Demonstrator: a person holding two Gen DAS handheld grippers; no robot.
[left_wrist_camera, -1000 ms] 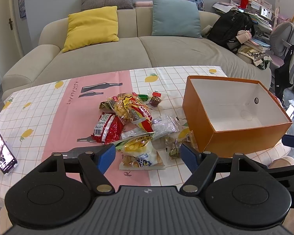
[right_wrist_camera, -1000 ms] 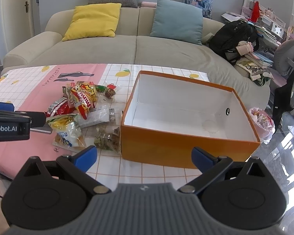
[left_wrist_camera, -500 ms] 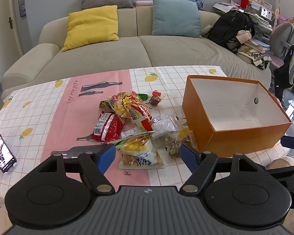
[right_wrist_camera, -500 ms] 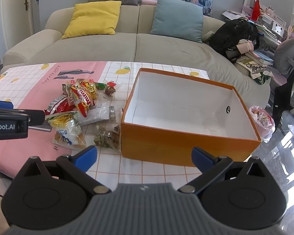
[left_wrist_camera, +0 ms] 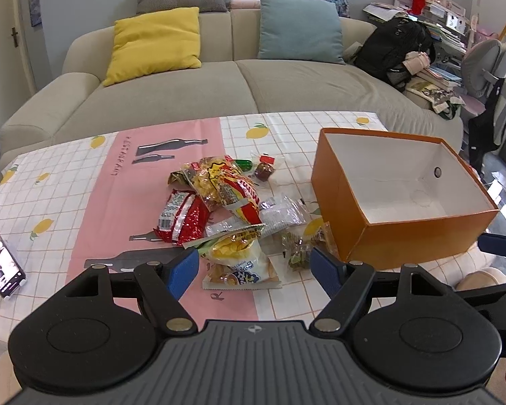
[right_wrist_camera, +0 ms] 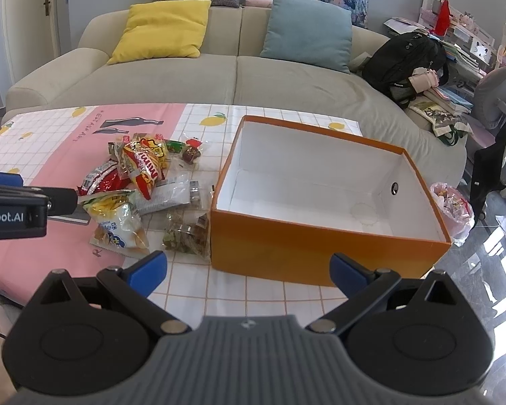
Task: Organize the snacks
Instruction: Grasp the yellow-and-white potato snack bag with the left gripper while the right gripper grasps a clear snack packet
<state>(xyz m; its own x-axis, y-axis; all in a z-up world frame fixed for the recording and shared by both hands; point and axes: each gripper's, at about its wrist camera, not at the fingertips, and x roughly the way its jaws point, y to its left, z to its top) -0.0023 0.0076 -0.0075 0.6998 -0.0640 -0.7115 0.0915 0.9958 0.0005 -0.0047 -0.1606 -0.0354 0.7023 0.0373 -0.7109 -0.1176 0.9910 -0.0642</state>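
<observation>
A pile of snack packets (left_wrist_camera: 232,202) (right_wrist_camera: 141,182) lies mid-table: a red packet (left_wrist_camera: 182,217), a yellow-and-red bag (left_wrist_camera: 229,187), a clear packet (left_wrist_camera: 280,211), a white-and-yellow bag (left_wrist_camera: 241,263) nearest me. An empty orange box (left_wrist_camera: 347,216) (right_wrist_camera: 313,246) with a white inside stands to the right of them. My left gripper (left_wrist_camera: 254,270) hangs open just in front of the white-and-yellow bag. My right gripper (right_wrist_camera: 248,268) is open before the box's near wall, holding nothing. The left gripper's side (right_wrist_camera: 13,207) shows at the left edge of the right wrist view.
The table wears a pink and white lemon-print cloth (left_wrist_camera: 84,202). A phone (left_wrist_camera: 0,263) stands at its left edge. A beige sofa (left_wrist_camera: 219,84) with a yellow cushion (left_wrist_camera: 155,44) and a blue cushion (left_wrist_camera: 300,30) is behind. A backpack (left_wrist_camera: 394,50) and an office chair (left_wrist_camera: 485,67) are at right.
Both views have crept slightly; the right gripper has drifted a little toward the box and the snacks. Both grippers stay open and no snack has moved.
</observation>
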